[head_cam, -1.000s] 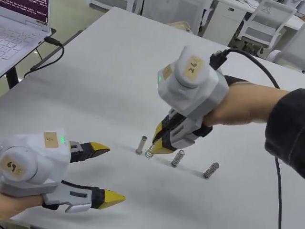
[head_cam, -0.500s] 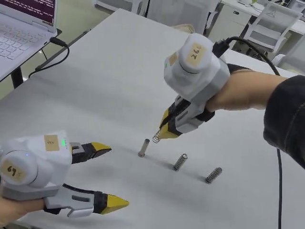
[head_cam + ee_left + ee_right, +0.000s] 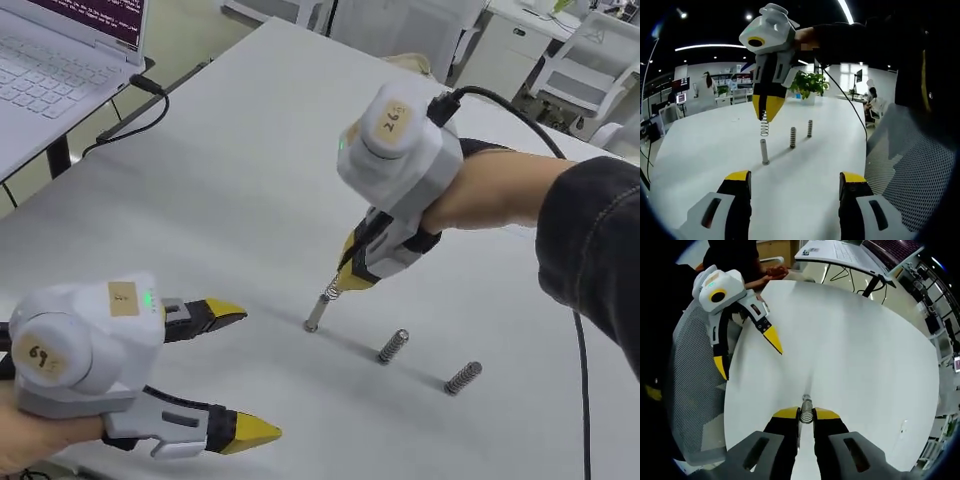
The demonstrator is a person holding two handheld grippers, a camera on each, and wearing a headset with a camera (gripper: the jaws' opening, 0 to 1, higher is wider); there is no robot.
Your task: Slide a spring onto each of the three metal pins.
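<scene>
Spring (image 3: pixel 331 291) has come up and across since a second ago. My right gripper (image 3: pixel 348 280) pinches it, dangling off the tips just above the last bare pin (image 3: pixel 314 318). Left gripper (image 3: pixel 257 372) sits wide, nothing between its jaws.

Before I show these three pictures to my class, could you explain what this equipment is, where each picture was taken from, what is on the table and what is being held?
There is no robot here. A person holds a two-jaw hand tool, called a gripper, in each hand. The wide picture comes from a camera on the person's head. The two round pictures come from cameras riding on the grippers, each looking along its own jaws.

On the white table stands a bare metal pin. Beside it, a middle spring and an end spring stand upright, apparently already on their pins. A laptop sits at the far left.

The right gripper is shut on a small held spring, just above the bare pin. The left gripper is open and holds nothing.
</scene>
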